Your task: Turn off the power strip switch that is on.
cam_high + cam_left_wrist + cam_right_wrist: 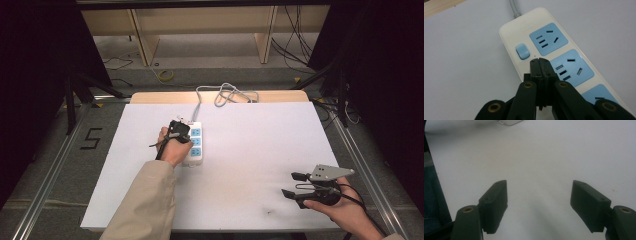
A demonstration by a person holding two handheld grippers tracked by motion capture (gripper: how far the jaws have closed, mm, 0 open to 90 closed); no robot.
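A cream power strip (196, 145) with blue sockets lies lengthwise near the middle of the white table top (250, 150), its grey cord (220, 94) running to the far edge. My left gripper (178, 126) is shut and empty, held over the strip's left side. In the left gripper view its closed tips (539, 60) hover just below the blue rocker switch (522, 51) of the power strip (511, 30); contact cannot be told. My right gripper (294, 184) rests near the front right of the table, open with nothing between its pads (495, 202).
A coil of grey cord lies on the wooden strip (150, 97) at the table's far edge. Metal rails (50, 170) flank the table. Black stands and loose cables (295, 40) sit on the floor beyond. The strip's corner (510, 122) shows at the top of the right gripper view.
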